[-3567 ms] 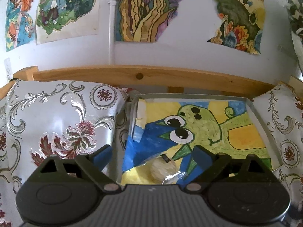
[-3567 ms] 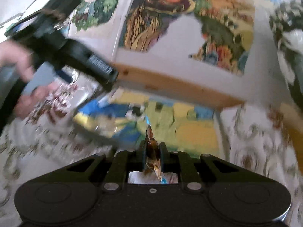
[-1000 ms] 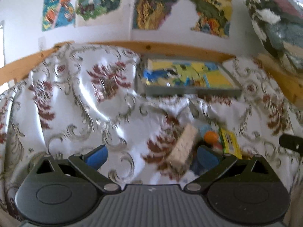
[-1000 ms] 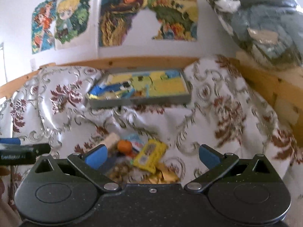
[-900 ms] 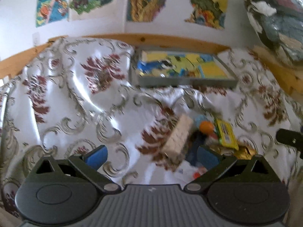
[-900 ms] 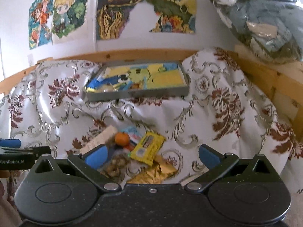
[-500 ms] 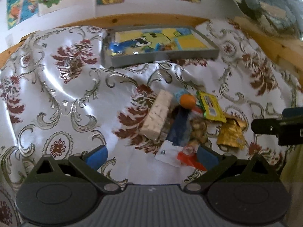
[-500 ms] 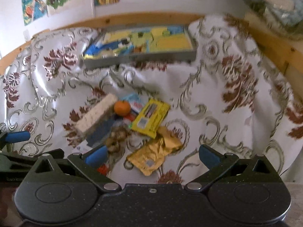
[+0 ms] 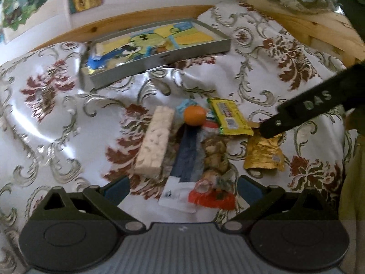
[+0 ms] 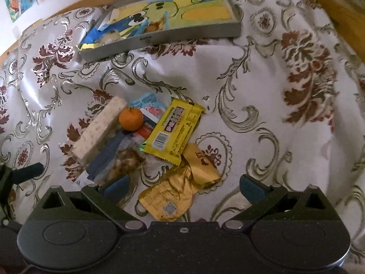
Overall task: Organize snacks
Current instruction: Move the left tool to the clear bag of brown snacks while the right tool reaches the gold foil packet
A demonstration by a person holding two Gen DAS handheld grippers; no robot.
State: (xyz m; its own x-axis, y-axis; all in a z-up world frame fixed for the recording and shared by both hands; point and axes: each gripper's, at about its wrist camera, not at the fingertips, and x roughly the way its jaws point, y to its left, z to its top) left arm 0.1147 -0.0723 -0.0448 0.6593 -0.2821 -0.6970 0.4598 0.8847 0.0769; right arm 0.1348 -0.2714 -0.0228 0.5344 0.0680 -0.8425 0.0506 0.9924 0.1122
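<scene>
Snack pile (image 10: 146, 141) is seen heaped mid-bed on the patterned cloth (image 10: 262, 80); the tray (image 10: 182, 33) lies well apart, up by the wooden rail, with a few snacks already in it

Right gripper (image 10: 182, 186): fingers spread wide, nothing held. Gold wrapper (image 10: 173, 196) sits between the fingers, just ahead of them, crumpled, long axis running diagonally up-right toward the yellow bar (image 10: 173, 130), whose lower end overlaps it

Left gripper (image 9: 182, 188): fingers also wide and empty. Orange-red packet (image 9: 212, 197) and white sachet (image 9: 178, 197) are framed between its fingers; the rice bar (image 9: 156, 140) lies ahead and left, long axis nearly along the gripper's pointing direction, so a grip across its width is judged easy. The tangerine (image 9: 194, 115) sits at the far end of the pile, touching the bar's top corner

Gold wrapper is judged the right side's pick, being nearer to it; near-side packets or rice bar are left to the left

Risk: overlapped wrappers may be dragged along together
</scene>
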